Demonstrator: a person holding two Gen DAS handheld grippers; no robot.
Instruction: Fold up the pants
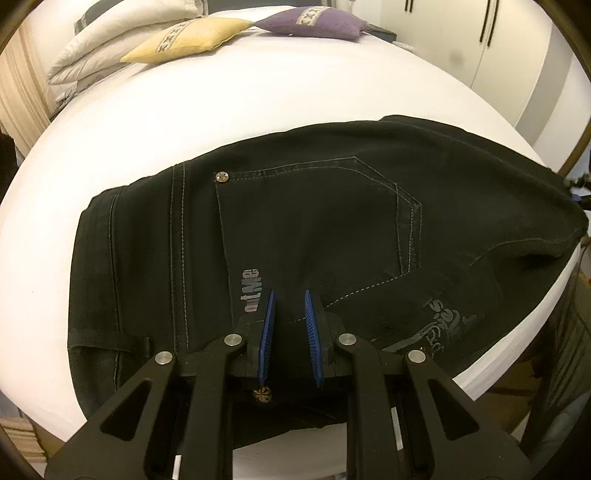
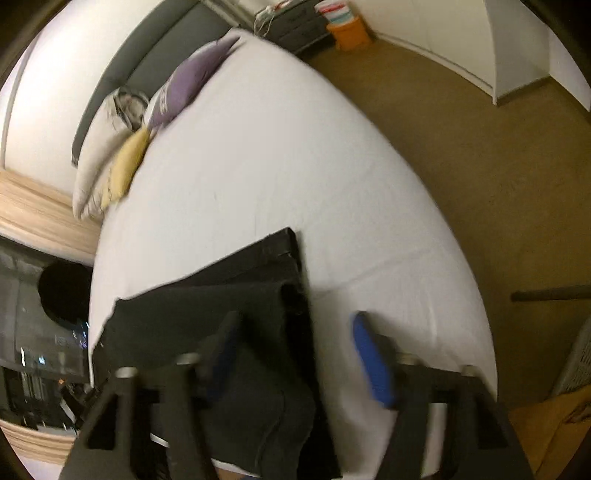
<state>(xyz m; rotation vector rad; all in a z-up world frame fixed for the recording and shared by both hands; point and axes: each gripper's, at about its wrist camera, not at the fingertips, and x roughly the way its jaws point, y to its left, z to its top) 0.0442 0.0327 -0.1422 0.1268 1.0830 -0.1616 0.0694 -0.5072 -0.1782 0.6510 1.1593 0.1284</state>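
Black pants [image 1: 314, 229] lay on the bed [image 1: 258, 96]. The left gripper [image 1: 289, 295] pinched their cloth at 6 o'clock; the right gripper [image 2: 295, 343] hung spread, holding nothing.

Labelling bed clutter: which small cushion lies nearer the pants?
The yellow cushion, left of the purple cushion in the left wrist view; it sits closer to the black pants.

We note black pants [image 1: 314, 229] with pale grey stitching and faded grey print — on a white bed [image 1: 229, 110]. Cushions: one yellow [image 1: 188, 38], one purple [image 1: 314, 23], each with a patterned band. Blue finger pads [image 1: 266, 332] — tan floor [image 2: 461, 155].
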